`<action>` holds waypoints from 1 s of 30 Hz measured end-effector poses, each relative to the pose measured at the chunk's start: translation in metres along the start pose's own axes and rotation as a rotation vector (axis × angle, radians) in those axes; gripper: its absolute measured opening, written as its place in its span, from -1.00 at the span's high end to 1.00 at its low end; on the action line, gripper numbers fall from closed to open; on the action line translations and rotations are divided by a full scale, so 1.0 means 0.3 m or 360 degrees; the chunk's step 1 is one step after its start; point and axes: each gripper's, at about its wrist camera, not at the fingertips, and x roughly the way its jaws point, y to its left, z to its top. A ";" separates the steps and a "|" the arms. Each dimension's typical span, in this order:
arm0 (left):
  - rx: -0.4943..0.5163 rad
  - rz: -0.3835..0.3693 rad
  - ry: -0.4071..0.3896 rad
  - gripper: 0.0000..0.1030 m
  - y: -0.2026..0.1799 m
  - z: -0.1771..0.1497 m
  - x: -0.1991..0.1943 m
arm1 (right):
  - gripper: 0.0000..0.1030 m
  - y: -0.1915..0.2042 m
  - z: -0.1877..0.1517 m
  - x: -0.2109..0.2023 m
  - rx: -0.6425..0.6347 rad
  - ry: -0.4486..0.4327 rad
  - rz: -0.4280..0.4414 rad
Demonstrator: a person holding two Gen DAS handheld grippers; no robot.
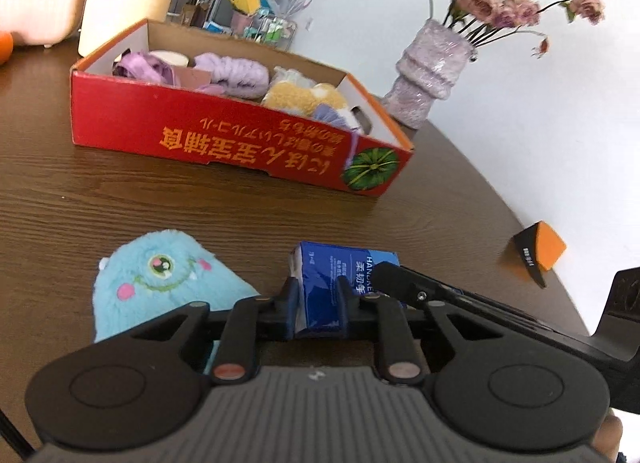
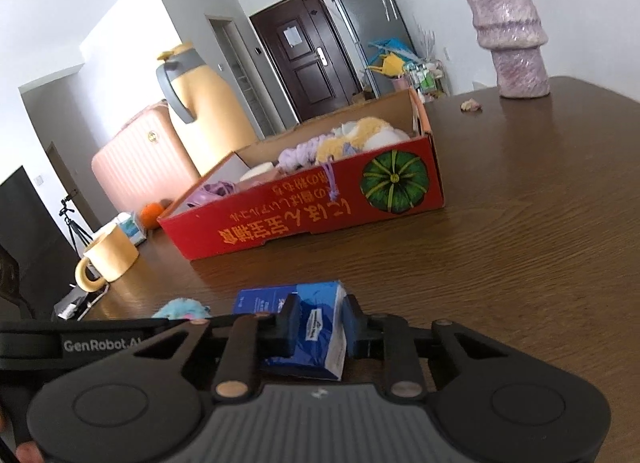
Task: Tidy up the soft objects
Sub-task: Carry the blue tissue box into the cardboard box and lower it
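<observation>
**Both grippers clamp one tissue pack**

While the tissue pack (image 1: 336, 287) sits low over the table (image 1: 120, 199), the left gripper (image 1: 316, 303) pinches it from one end and the right gripper (image 2: 322, 327) squeezes the other. Just beside it lies a blue plush (image 1: 160, 283). Farther back, the red box (image 1: 224, 135) holds purple and yellow soft things, with a vase (image 1: 428, 75) beyond.

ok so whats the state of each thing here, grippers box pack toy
left gripper: shut on tissue pack
right gripper: shut on tissue pack
tissue pack: gripped from both ends
red box: open, soft items inside
blue monster plush: lying on table, outside box
</observation>
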 end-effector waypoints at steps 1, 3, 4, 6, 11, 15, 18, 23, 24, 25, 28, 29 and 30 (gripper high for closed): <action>-0.0001 -0.0011 -0.0012 0.66 -0.005 -0.005 -0.022 | 0.57 0.005 0.000 -0.020 0.0000 -0.0012 0.0003; 0.0010 -0.0026 -0.0045 0.66 -0.021 -0.019 -0.073 | 0.57 0.021 -0.005 -0.061 -0.0004 -0.0036 0.0006; 0.0018 -0.0030 -0.0062 0.66 -0.029 -0.026 -0.097 | 0.57 0.031 -0.008 -0.084 -0.0008 -0.0049 0.0008; 0.0030 -0.0038 -0.0096 0.66 -0.042 -0.044 -0.148 | 0.57 0.055 -0.018 -0.130 -0.0023 -0.0077 0.0012; 0.0044 -0.0042 -0.0178 0.66 -0.063 -0.087 -0.265 | 0.57 0.125 -0.049 -0.237 -0.0062 -0.0155 0.0022; 0.0058 -0.0055 -0.0240 0.66 -0.072 -0.105 -0.338 | 0.57 0.180 -0.063 -0.303 -0.0106 -0.0196 0.0042; 0.0070 -0.0056 -0.0272 0.66 -0.077 -0.109 -0.369 | 0.57 0.210 -0.067 -0.341 -0.0125 -0.0232 0.0052; 0.0080 -0.0055 -0.0293 0.66 -0.067 -0.090 -0.373 | 0.57 0.237 -0.064 -0.354 -0.0137 -0.0259 0.0051; 0.0086 -0.0052 -0.0297 0.66 -0.065 -0.078 -0.368 | 0.57 0.238 -0.060 -0.349 -0.0132 -0.0261 0.0050; 0.0103 -0.0048 -0.0307 0.66 -0.064 -0.059 -0.360 | 0.57 0.239 -0.055 -0.346 -0.0130 -0.0264 0.0048; 0.0181 -0.0012 -0.0364 0.66 -0.068 0.040 -0.324 | 0.57 0.247 -0.004 -0.309 -0.0161 -0.0287 0.0040; 0.0199 -0.0009 -0.0381 0.66 -0.062 0.086 -0.307 | 0.57 0.249 0.025 -0.289 -0.0168 -0.0296 0.0042; 0.0203 -0.0010 -0.0391 0.66 -0.053 0.129 -0.291 | 0.57 0.253 0.058 -0.267 -0.0179 -0.0309 0.0040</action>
